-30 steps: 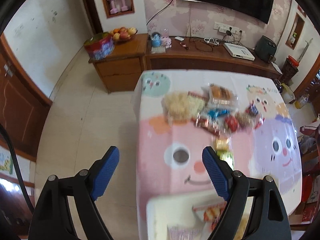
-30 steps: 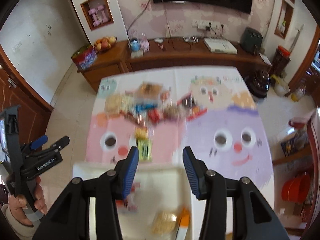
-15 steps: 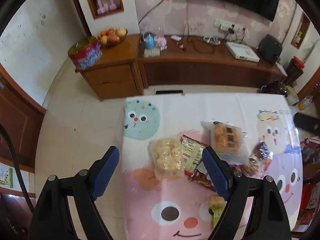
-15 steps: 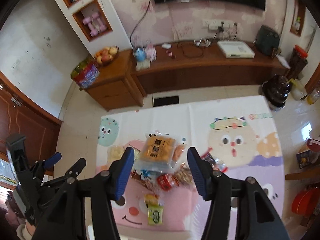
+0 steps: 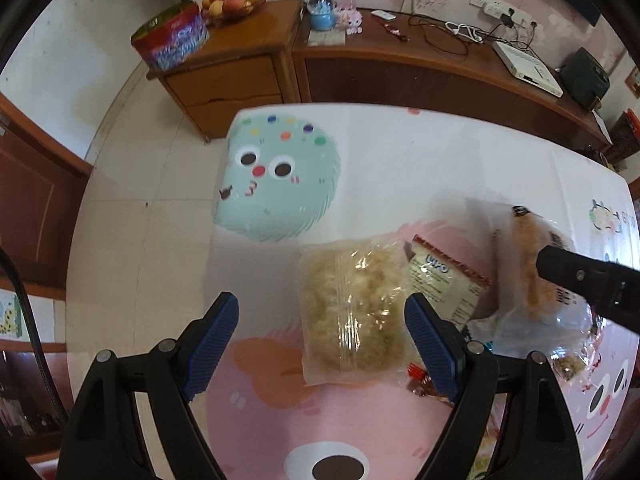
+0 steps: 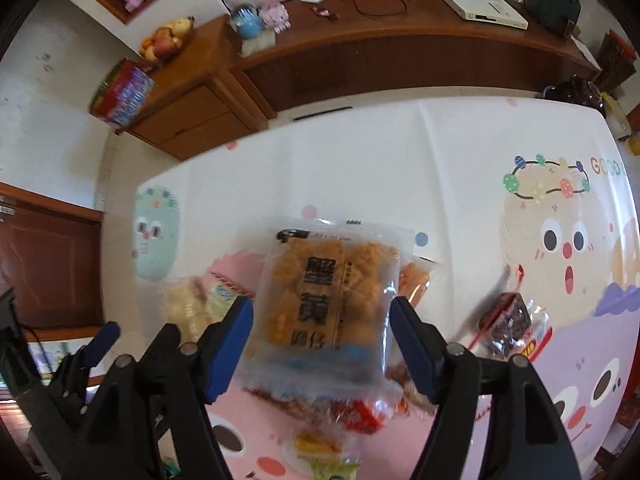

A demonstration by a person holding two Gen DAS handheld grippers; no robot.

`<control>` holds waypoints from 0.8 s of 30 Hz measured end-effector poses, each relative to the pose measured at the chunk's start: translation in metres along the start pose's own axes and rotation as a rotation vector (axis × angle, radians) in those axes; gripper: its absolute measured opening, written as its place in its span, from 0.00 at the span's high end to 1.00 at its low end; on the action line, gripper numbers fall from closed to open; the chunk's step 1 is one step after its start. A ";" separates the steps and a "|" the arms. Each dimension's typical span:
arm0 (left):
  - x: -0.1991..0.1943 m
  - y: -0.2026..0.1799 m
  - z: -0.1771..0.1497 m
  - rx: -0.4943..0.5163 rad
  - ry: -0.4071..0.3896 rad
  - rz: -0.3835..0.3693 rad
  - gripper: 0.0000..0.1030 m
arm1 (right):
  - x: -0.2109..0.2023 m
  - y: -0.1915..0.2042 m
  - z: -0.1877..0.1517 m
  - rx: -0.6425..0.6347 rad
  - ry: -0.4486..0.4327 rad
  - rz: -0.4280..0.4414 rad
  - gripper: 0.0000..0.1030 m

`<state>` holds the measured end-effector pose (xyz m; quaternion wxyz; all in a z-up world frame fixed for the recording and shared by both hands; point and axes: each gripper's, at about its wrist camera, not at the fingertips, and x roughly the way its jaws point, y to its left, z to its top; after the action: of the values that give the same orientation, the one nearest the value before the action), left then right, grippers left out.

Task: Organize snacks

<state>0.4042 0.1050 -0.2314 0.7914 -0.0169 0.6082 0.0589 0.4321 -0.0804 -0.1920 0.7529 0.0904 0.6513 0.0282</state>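
Both claws are hanging released over the table [image 6: 460, 152]: right gripper [image 6: 322, 330], jaws just widening, is straddling the orange snack bag [image 6: 328, 300]; left gripper [image 5: 322, 338] is flanking the pale snack bag [image 5: 352, 312].

We saw a wooden sideboard [image 5: 420, 64] against the wall, with a fruit bowl [image 5: 236, 0], a colourful tin [image 5: 172, 38] and a blue snow globe [image 5: 323, 14] on it. A white box [image 5: 526, 66] and tangled cables [image 5: 452, 34] lay further along. A cartoon tablecloth [image 5: 280, 188] covered the table.
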 end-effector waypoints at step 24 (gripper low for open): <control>0.018 0.026 -0.020 -0.108 0.020 -0.082 0.52 | 0.031 -0.002 -0.023 -0.012 0.060 -0.065 0.24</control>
<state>0.3867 0.1304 -0.2524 0.7851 -0.0850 0.6107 0.0587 0.4138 -0.0748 -0.2256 0.7342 0.0641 0.6758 0.0103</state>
